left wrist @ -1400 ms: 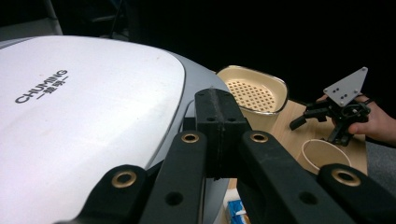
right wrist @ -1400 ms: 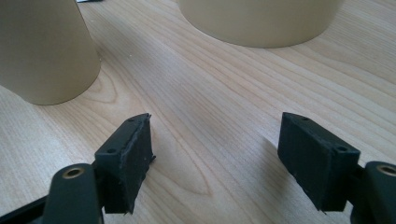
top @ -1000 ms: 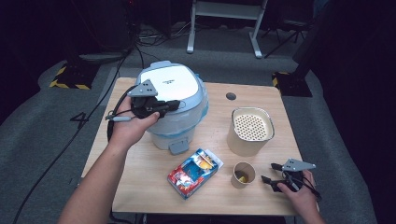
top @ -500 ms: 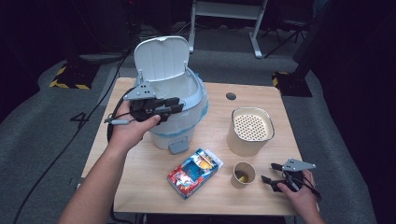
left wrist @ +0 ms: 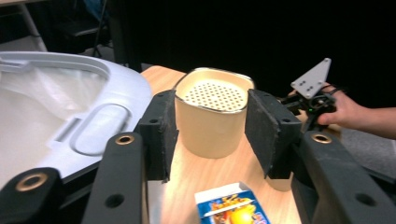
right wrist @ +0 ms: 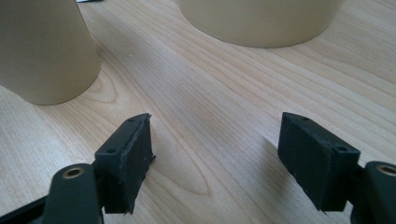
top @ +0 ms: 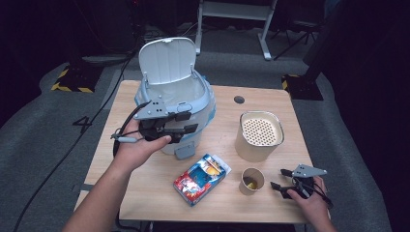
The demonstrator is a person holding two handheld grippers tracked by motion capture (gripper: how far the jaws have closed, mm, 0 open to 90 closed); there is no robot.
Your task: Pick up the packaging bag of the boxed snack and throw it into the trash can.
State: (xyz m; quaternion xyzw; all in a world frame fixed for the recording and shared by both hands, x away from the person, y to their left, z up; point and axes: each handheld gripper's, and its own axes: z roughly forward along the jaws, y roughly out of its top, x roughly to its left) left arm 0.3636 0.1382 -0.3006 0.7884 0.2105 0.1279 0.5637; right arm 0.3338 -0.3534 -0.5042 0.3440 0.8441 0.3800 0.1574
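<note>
A white and pale-blue bin [top: 205, 104] stands at the table's back left, its lid [top: 167, 60] flipped upright and its white liner showing. My left gripper [top: 189, 123] hovers at the bin's front rim [left wrist: 70, 116], open with nothing between its pads. In the left gripper view its jaws frame a cream container [left wrist: 212, 112] with a perforated top, which stands farther off. My right gripper [top: 279, 178] rests open on the wood at the front right, just right of a paper cup [top: 252, 180]. The right gripper [right wrist: 215, 154] has bare table between its pads, with the cup [right wrist: 44, 46] ahead on the left.
A colourful carton [top: 202, 179] lies flat at the front centre, left of the cup. The cream container [top: 258, 135] stands right of the bin. A dark round hole [top: 239, 99] marks the table's back. Cables trail off the left edge.
The bin's lid has swung from shut to fully upright. My left gripper has drawn slightly back toward the person. The right gripper has stayed put.
</note>
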